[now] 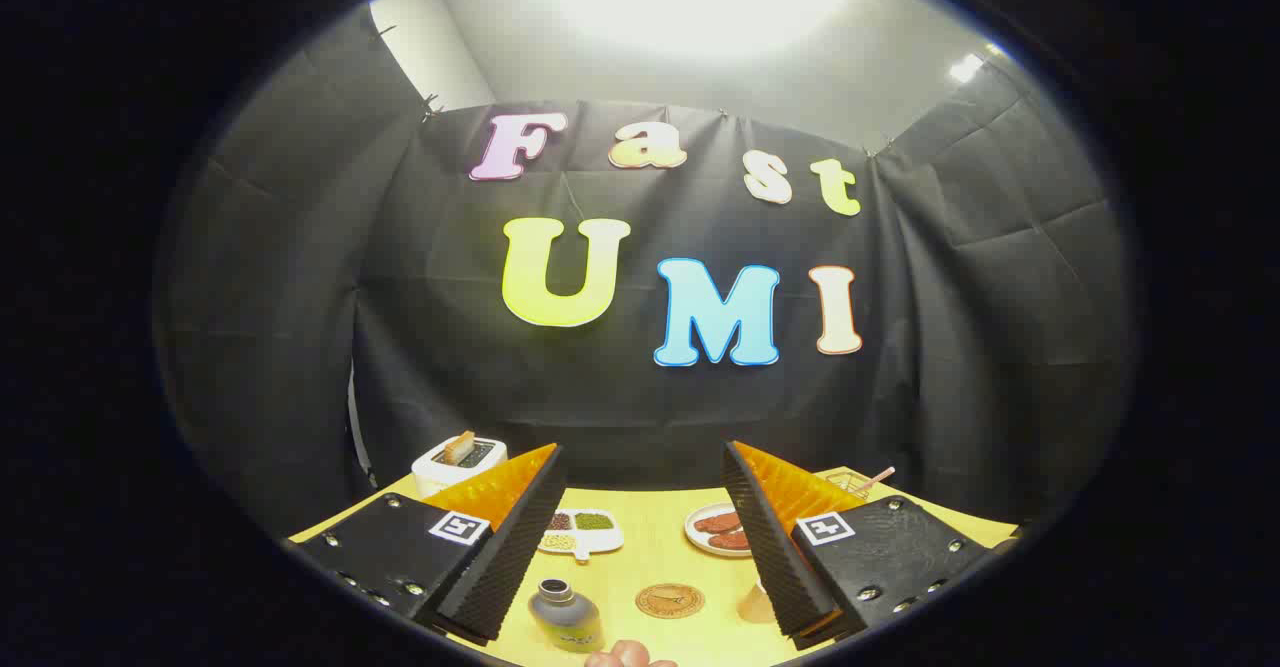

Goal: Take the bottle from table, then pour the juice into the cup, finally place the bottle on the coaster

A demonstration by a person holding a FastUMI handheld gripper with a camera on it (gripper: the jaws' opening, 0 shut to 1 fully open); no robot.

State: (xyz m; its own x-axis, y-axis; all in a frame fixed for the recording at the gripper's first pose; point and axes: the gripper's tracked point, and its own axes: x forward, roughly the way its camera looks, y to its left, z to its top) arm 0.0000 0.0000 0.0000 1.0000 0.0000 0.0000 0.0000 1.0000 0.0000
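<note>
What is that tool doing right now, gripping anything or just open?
Tool: open, holding nothing; its fingers spread wide above the yellow table, with the small grey open-necked bottle just ahead between them.

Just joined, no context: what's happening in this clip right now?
A person's hand-held gripper hangs above a yellow table, fingers spread open and holding nothing. Just ahead, between the fingers, stands a small grey bottle with its cap off, untouched. A round brown coaster lies beside it, and a pale cup sits by the right finger. Farther back are a white toaster, a sectioned white dish and a plate. Nothing is picked up yet.
</note>
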